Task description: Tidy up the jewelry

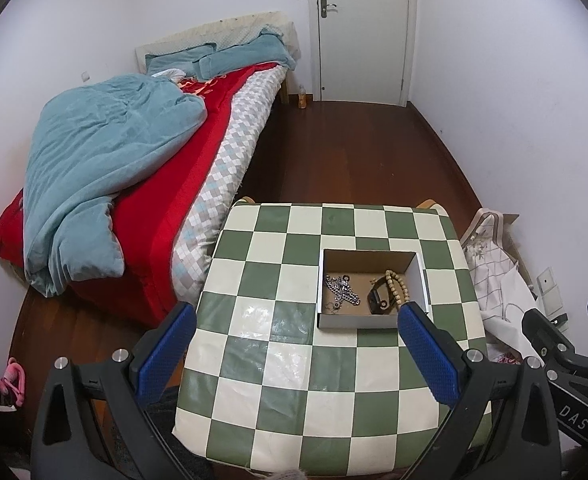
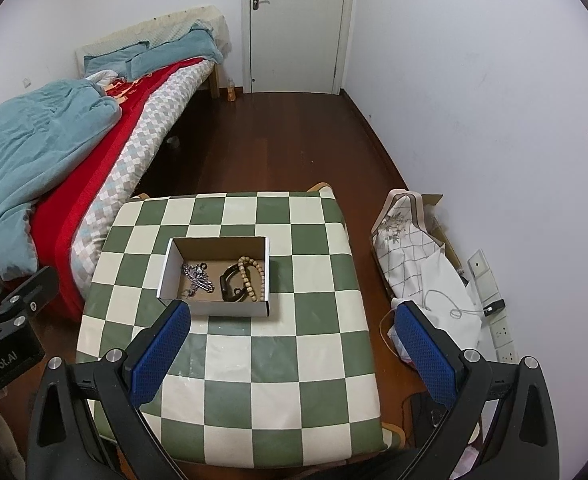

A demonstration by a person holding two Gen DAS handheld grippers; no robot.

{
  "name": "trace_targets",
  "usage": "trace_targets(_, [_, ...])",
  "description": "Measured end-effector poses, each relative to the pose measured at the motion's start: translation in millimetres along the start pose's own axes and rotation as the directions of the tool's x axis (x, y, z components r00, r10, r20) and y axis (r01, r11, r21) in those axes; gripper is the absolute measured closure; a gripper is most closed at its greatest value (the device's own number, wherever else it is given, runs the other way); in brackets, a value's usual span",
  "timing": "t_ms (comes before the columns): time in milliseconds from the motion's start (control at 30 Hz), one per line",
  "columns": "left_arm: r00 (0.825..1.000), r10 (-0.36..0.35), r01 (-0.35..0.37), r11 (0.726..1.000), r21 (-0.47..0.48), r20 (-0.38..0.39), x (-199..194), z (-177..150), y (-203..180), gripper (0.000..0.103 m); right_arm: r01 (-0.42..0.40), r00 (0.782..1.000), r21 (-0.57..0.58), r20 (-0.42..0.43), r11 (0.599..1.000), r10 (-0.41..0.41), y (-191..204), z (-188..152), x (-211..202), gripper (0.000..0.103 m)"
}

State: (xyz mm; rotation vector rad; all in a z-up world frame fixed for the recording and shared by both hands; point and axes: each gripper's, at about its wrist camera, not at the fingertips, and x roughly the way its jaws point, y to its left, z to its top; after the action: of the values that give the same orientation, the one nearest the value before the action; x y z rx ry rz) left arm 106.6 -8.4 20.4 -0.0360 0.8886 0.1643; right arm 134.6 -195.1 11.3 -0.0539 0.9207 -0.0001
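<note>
A small open cardboard box (image 1: 357,323) (image 2: 230,307) sits on the green-and-white checkered table (image 1: 278,352) (image 2: 262,360). Inside lie a silver chain (image 1: 341,289) (image 2: 198,278), a black bracelet (image 1: 377,301) (image 2: 230,282) and a string of wooden beads (image 1: 397,286) (image 2: 254,276). My left gripper (image 1: 297,322) is open and empty, above the table in front of the box. My right gripper (image 2: 294,320) is open and empty, just right of and in front of the box. Each gripper shows at the edge of the other's view.
A bed (image 1: 142,168) (image 2: 74,140) with a teal quilt and red cover stands left of the table. A pile of cloth and bags (image 1: 497,280) (image 2: 413,256) lies on the floor at the right by the wall. A closed white door (image 2: 297,24) is at the back.
</note>
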Motion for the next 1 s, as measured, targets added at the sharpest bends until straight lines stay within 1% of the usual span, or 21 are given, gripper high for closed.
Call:
trace_targets(267, [1.0,-0.009,0.009,1.0,0.001,0.0,3.0,-0.7,0.1,0.0,-0.001,1.0,-0.005,-0.003,1.0,0.001,0.8,0.9,-0.3,0.0])
trace_targets(1000, [1.0,-0.003,0.003,1.0,-0.005,0.004,2.2,-4.1,6.3,0.0,-0.014,1.0,-0.027,0.001,1.0,0.014,5.5,2.5,-1.8,0.0])
